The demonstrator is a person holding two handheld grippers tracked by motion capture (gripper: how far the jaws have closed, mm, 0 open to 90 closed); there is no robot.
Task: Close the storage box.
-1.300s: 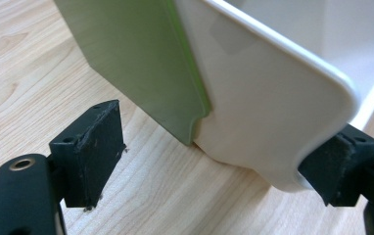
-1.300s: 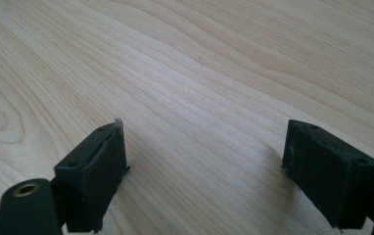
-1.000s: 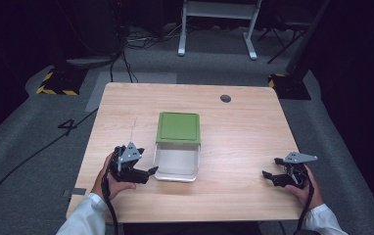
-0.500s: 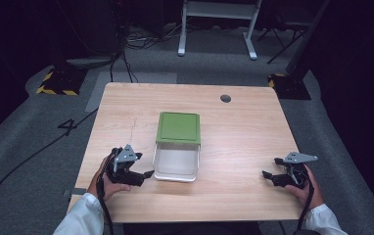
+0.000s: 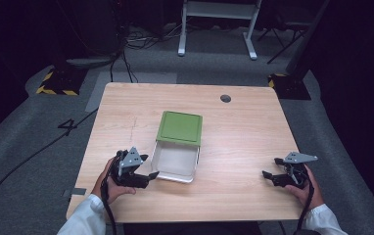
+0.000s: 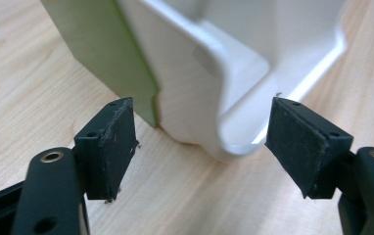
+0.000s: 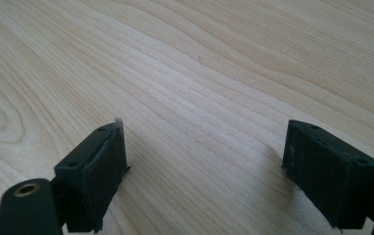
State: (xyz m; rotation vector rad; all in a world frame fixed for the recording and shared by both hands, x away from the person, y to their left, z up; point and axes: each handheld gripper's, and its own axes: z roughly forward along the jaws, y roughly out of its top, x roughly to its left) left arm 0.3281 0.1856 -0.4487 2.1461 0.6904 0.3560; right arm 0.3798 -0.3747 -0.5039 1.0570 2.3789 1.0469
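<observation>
A white plastic box (image 5: pixel 175 161) with a green lid (image 5: pixel 180 128) lies in the middle of the wooden table (image 5: pixel 244 132), lid toward the far side. My left gripper (image 5: pixel 151 175) is open at the box's near left corner, held in a hand. In the left gripper view, the gripper (image 6: pixel 202 142) has its jaws spread on either side of the white corner (image 6: pixel 199 73), not touching it, with the lid's edge (image 6: pixel 102 54) at the left. My right gripper (image 5: pixel 268 175) rests open near the table's front right; its own view (image 7: pixel 204 166) has bare wood between the jaws.
A small dark round grommet (image 5: pixel 225 98) sits in the tabletop near the far edge. Beyond the table are floor cables, a yellow-and-black striped block (image 5: pixel 55 83) and a white frame's legs (image 5: pixel 214 29).
My left gripper has drawn back slightly toward the near edge, staying by the box's corner. The right gripper and the box have not moved.
</observation>
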